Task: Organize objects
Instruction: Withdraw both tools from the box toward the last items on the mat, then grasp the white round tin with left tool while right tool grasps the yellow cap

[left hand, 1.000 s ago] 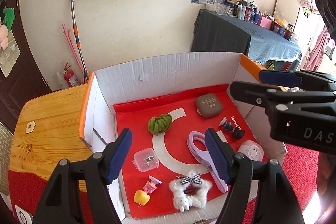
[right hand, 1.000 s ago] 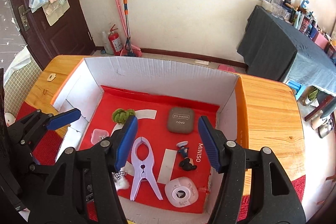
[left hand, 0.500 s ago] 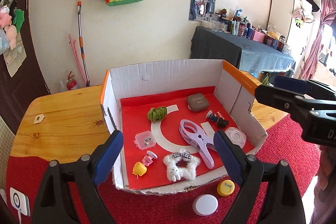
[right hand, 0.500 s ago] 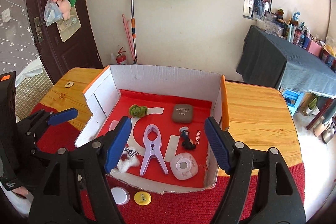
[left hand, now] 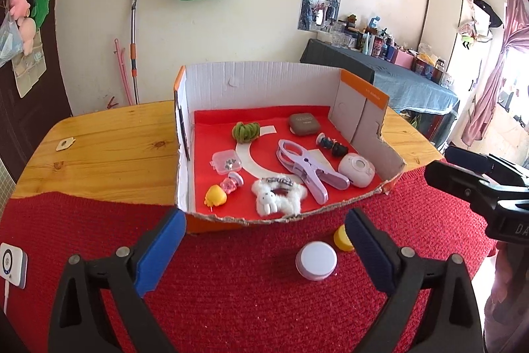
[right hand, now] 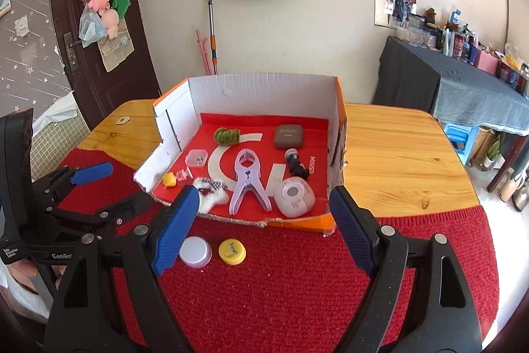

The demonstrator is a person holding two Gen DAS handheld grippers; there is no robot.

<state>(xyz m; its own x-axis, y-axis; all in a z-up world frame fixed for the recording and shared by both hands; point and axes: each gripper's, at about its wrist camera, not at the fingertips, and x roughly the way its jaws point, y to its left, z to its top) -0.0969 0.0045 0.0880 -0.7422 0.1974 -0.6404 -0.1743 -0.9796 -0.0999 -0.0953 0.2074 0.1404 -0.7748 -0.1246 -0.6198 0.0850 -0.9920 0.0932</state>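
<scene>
Left wrist view: your left gripper [left hand: 264,250] hangs over the red mat [left hand: 231,286], fingers apart & still widening, nothing btwn them. Lilac-lidded jar [left hand: 316,260] & yellow cap [left hand: 342,239] sit on the mat just outside the cardboard box [left hand: 264,81]. Purple clip [left hand: 307,169] lies inside w/ other small bits. Right gripper [right hand: 261,227]: fingers apart, opening too, empty. Box sits on the bench [right hand: 396,148].

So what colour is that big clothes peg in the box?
Pale lilac; the peg shows best in the right wrist view.
</scene>
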